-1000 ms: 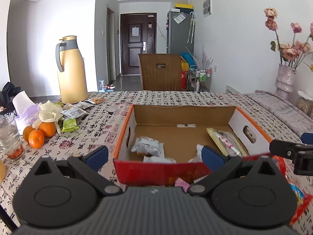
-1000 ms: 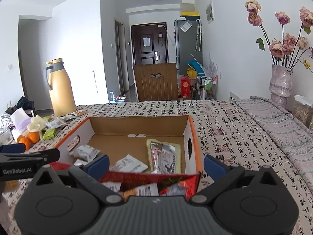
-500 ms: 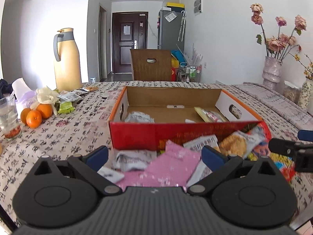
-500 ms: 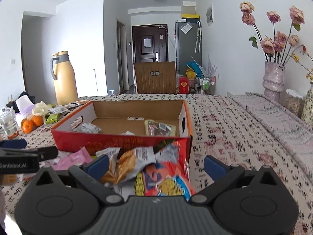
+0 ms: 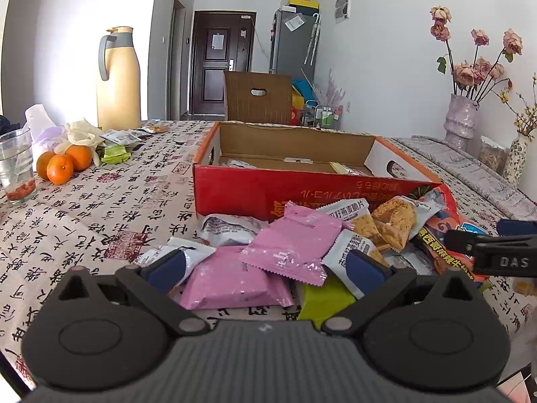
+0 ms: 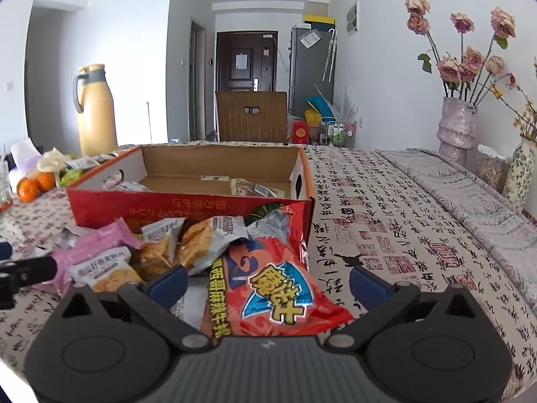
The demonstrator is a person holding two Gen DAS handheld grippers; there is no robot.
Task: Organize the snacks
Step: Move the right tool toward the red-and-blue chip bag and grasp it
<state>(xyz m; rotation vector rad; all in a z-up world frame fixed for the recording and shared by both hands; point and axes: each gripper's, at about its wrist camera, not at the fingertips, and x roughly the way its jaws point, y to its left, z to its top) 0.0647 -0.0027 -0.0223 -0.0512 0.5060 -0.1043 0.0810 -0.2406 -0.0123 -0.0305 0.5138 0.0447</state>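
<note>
Left wrist view: the left gripper [image 5: 265, 265] hovers wide open over pink snack packets [image 5: 285, 252] heaped on the counter [image 5: 84, 221] before the cardboard box [image 5: 302, 181], apparently choosing one. Right wrist view: the right gripper [image 6: 266, 283], wide open and empty, straddles a red chip bag [image 6: 275, 288]; closing on it likely comes next.

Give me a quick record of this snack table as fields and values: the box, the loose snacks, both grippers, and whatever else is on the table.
box: red cardboard box, open top, a few packets inside
loose snacks: pile on the tablecloth against the box's near side
pink packets: two pink packets, ahead of the left gripper
big bag: red chip bag, ahead of the right gripper
left gripper: open, holding nothing
right gripper: open, holding nothing
far left of table: oranges, glass, yellow thermos
far right: vase of flowers
</note>
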